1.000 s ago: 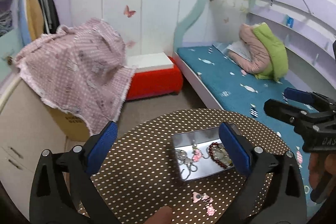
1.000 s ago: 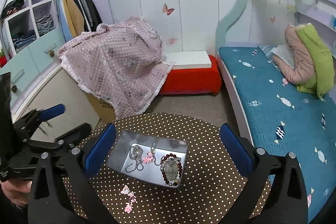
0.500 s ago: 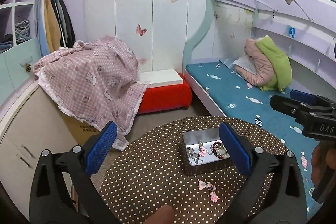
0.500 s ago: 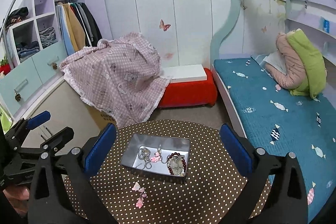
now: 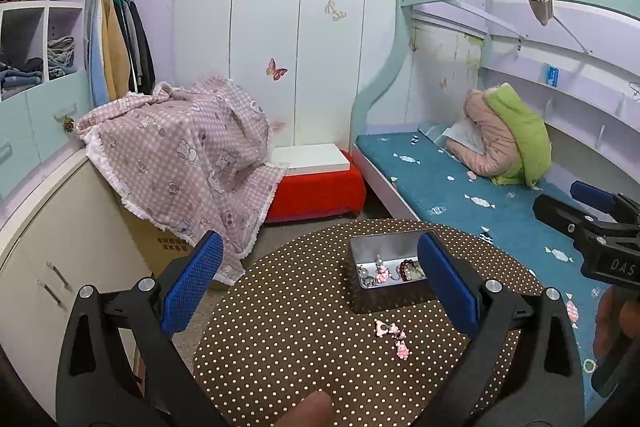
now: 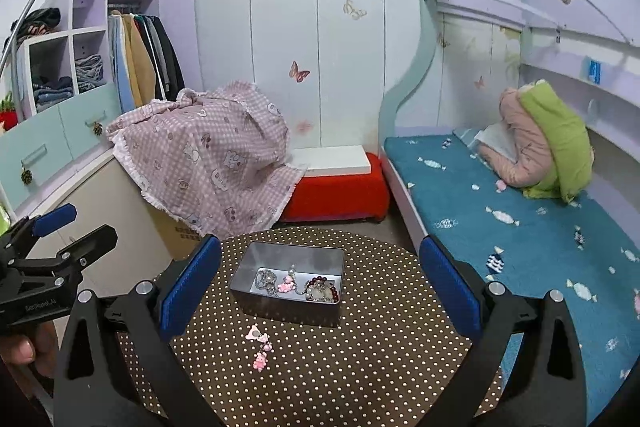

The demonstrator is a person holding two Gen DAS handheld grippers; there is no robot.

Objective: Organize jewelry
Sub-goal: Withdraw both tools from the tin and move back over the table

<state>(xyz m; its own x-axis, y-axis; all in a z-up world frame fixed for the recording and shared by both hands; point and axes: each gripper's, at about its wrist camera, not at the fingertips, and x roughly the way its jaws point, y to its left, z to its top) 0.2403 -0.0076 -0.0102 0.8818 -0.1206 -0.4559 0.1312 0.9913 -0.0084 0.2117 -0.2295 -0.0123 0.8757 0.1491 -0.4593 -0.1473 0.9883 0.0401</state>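
A grey metal tin (image 5: 362,281) (image 6: 246,277) sits on a round brown polka-dot table (image 5: 288,343) (image 6: 384,347). It holds a silver chain (image 6: 266,281), a pink charm (image 6: 285,285) and a dark red bead bracelet (image 6: 322,289). A pink charm piece (image 5: 394,337) (image 6: 259,347) lies loose on the table in front of the tin. My left gripper (image 5: 318,289) is open and empty, held above the table's near side. My right gripper (image 6: 320,291) is open and empty, above the table, with the tin between its fingers in view.
A teal bed (image 6: 500,219) with a pink and green jacket (image 6: 544,143) runs along the right. A pink checked cloth (image 6: 208,159) covers a cardboard box at left, beside a red bench (image 6: 336,191). Cabinets and open wardrobe shelves (image 5: 44,67) stand left.
Both grippers have pulled back and tilted up from the table. The tin and loose charm look smaller and farther. Both stay open and empty.
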